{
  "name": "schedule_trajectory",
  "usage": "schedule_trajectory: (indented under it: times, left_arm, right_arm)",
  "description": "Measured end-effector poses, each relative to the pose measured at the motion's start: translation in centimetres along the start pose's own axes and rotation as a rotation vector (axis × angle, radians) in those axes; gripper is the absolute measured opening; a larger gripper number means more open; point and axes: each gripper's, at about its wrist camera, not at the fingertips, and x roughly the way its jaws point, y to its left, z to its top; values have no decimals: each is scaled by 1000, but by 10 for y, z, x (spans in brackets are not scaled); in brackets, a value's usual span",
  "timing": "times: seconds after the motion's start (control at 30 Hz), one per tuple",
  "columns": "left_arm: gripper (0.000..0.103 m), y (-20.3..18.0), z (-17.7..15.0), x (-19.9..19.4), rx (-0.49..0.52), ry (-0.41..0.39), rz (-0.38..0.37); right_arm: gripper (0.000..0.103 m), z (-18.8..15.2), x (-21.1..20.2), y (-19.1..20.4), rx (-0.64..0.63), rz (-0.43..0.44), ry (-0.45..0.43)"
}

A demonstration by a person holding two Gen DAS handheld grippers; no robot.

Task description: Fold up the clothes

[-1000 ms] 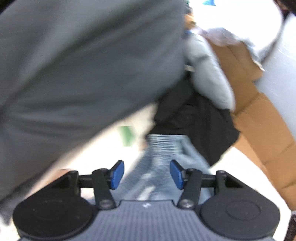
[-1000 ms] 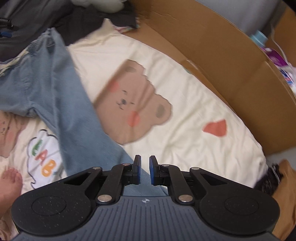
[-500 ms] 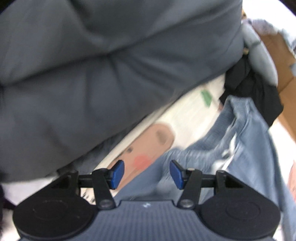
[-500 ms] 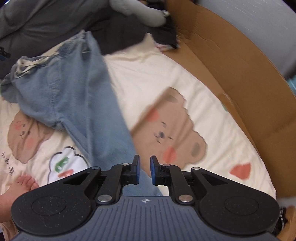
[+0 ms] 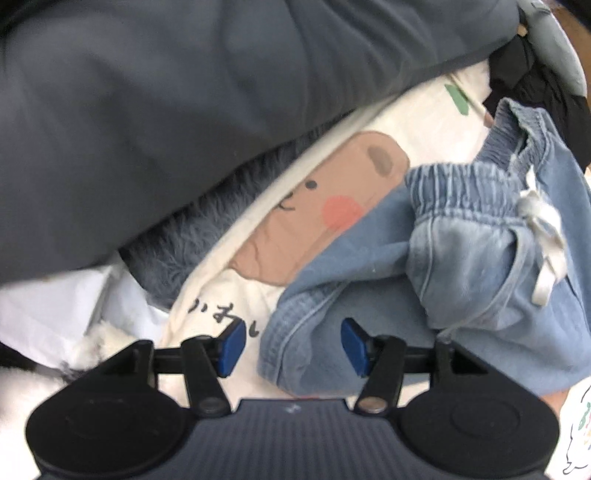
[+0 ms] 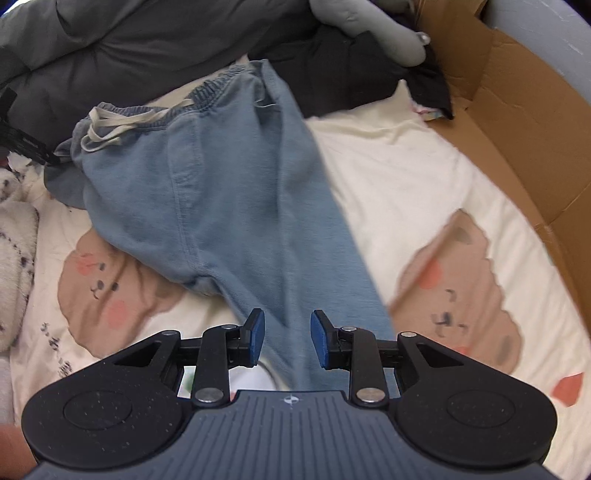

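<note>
Light blue denim pants [image 6: 229, 192] with an elastic waist and a white drawstring [image 6: 110, 127] lie crumpled on a cream bed sheet printed with bears [image 6: 424, 177]. One leg runs toward my right gripper [image 6: 286, 341], which is open with the leg fabric between its blue pads. In the left wrist view the pants [image 5: 461, 266] lie bunched, waistband at the upper right. My left gripper [image 5: 291, 347] is open just above a folded edge of the pants, holding nothing.
A dark grey duvet [image 5: 184, 110] fills the far side, with a fuzzy blue blanket [image 5: 207, 240] under it. Black clothes [image 6: 354, 74] and a grey garment [image 6: 369, 22] lie at the back. A cardboard box wall [image 6: 517, 122] borders the right. A white fluffy item [image 6: 14, 240] lies left.
My right gripper has opened; it was shut before. The left gripper has swung down from the duvet to the pants' waist area, still open. The pants now lie spread out.
</note>
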Motion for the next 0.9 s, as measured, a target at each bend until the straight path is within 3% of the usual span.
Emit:
schedule_trajectory:
  times: [0.07, 0.13, 0.47, 0.7, 0.9]
  left_arm:
    - [54, -1, -3, 7, 10, 12, -8]
    - [18, -2, -7, 11, 13, 31, -8]
    - [13, -29, -25, -22, 43, 40, -171]
    - [12, -44, -39, -52, 13, 46, -253]
    - [12, -58, -43, -78, -18, 46, -338]
  right_arm:
    - [34, -3, 6, 9, 18, 34, 6]
    - [34, -7, 11, 19, 22, 50, 17]
    - [35, -9, 42, 71, 28, 144, 41]
    - [40, 9, 57, 103, 24, 168, 20]
    - [44, 15, 65, 122, 56, 240, 9]
